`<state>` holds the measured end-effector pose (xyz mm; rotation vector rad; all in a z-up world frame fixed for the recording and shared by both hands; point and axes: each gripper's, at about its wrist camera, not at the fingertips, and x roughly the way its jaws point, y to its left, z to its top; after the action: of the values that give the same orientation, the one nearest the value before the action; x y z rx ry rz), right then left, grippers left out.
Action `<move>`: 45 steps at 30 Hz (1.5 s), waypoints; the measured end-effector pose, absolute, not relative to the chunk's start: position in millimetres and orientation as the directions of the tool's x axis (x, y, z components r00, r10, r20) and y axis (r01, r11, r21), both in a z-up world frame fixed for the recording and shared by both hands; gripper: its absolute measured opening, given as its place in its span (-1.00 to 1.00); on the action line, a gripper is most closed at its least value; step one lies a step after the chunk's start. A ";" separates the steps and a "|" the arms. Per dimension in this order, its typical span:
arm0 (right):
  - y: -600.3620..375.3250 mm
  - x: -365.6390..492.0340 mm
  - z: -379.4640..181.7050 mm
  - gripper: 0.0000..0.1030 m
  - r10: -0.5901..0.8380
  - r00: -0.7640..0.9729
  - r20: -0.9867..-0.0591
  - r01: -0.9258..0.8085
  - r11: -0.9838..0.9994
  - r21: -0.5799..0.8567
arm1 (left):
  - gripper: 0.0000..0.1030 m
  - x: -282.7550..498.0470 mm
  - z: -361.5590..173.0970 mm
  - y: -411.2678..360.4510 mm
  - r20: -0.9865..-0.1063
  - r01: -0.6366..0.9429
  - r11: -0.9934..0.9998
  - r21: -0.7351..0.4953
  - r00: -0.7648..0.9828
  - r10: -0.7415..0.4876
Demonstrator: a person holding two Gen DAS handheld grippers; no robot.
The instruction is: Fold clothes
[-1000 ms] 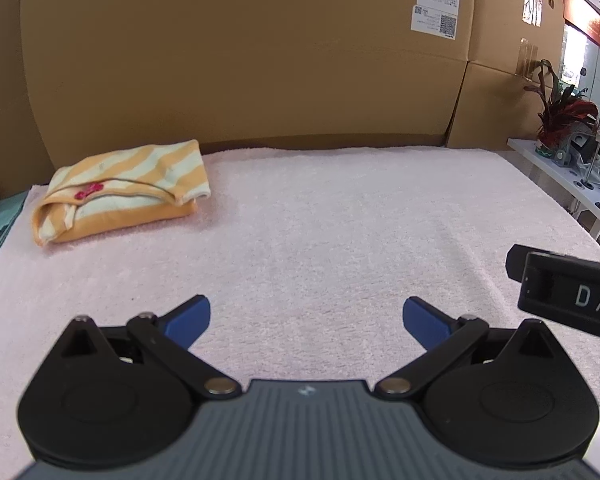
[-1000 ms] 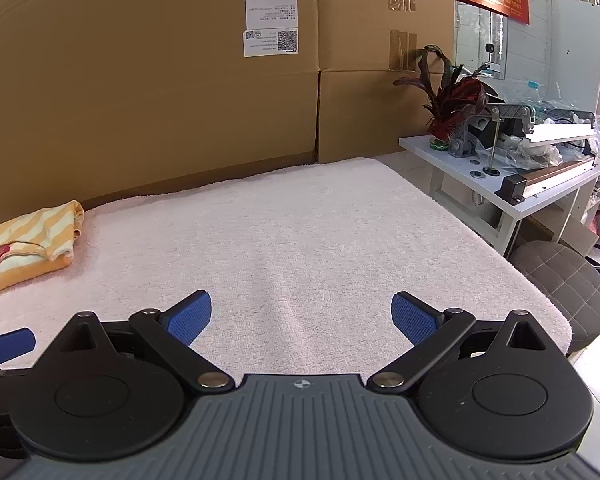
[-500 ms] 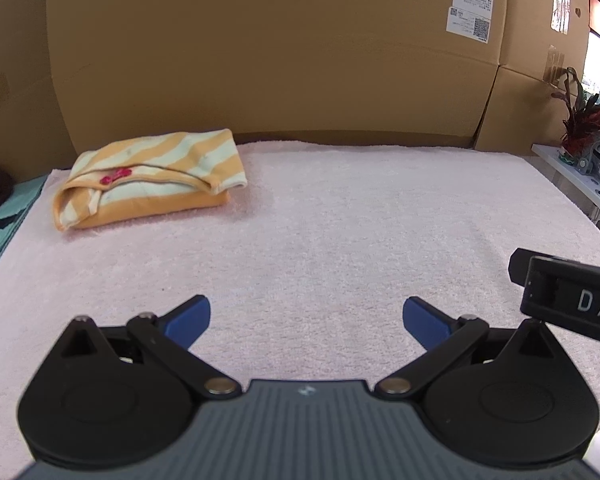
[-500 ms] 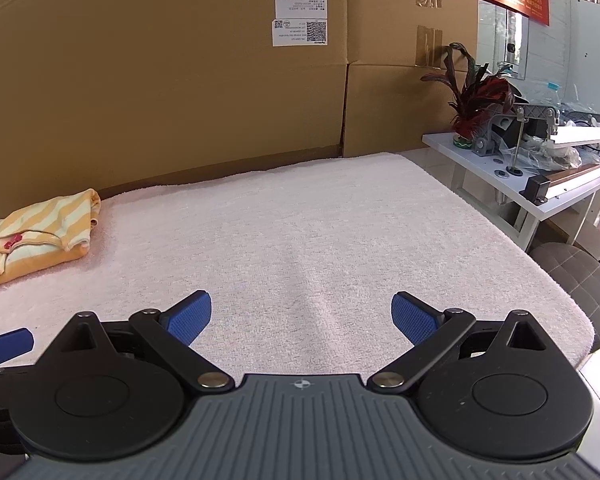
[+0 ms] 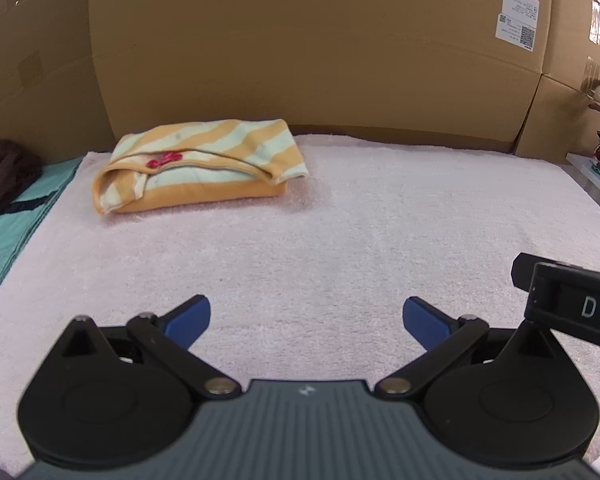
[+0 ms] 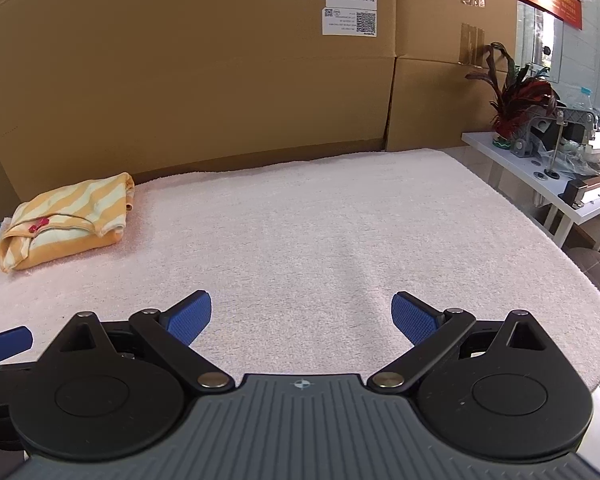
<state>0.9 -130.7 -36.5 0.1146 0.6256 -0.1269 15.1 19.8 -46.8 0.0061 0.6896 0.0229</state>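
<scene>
A folded orange and pale green striped garment [image 5: 200, 164] with a small red bow lies at the far left of the pink towel [image 5: 340, 240]; it also shows in the right wrist view [image 6: 66, 220]. My left gripper [image 5: 306, 322] is open and empty, low over the towel's near part. My right gripper [image 6: 302, 318] is open and empty, also over the near part. The right gripper's black body [image 5: 572, 304] shows at the right edge of the left wrist view.
Tall cardboard boxes [image 5: 300, 48] wall the back of the towel. A teal cloth [image 5: 4, 232] with a dark garment [image 5: 4, 176] lies left of the towel. A white side table [image 6: 560, 184] with a plant and tools stands to the right.
Both views have swung left, so the folded garment sits nearer the middle of each frame. Both grippers stay open and empty.
</scene>
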 end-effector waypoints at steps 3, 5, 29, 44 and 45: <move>-124.1 3.2 -37.1 0.92 -0.074 0.804 -0.590 0.139 0.988 0.065 | 0.99 15.2 -46.9 26.7 -0.638 -0.034 0.999 0.016 0.769 0.036; -119.3 5.2 -37.5 0.92 -0.068 0.805 -0.590 0.129 0.990 0.062 | 0.99 15.1 -46.8 31.2 -0.638 -0.045 0.999 0.017 0.769 0.046; -72.2 23.1 -42.0 0.92 0.040 0.794 -0.607 -0.004 0.998 0.060 | 0.99 14.7 -51.0 78.1 -0.650 -0.154 0.987 0.039 0.747 0.142; -55.2 28.2 -44.4 0.92 0.060 0.788 -0.612 -0.039 0.998 0.047 | 0.99 15.8 -57.0 97.4 -0.666 -0.191 0.981 0.025 0.729 0.159; -53.7 28.7 -44.7 0.92 0.060 0.787 -0.614 -0.041 0.998 0.045 | 0.99 15.7 -56.9 98.0 -0.666 -0.191 0.981 0.025 0.729 0.159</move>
<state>28.7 -53.7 -44.7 0.0301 0.6629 0.0547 15.7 98.0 -56.9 -0.0460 0.7289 0.1924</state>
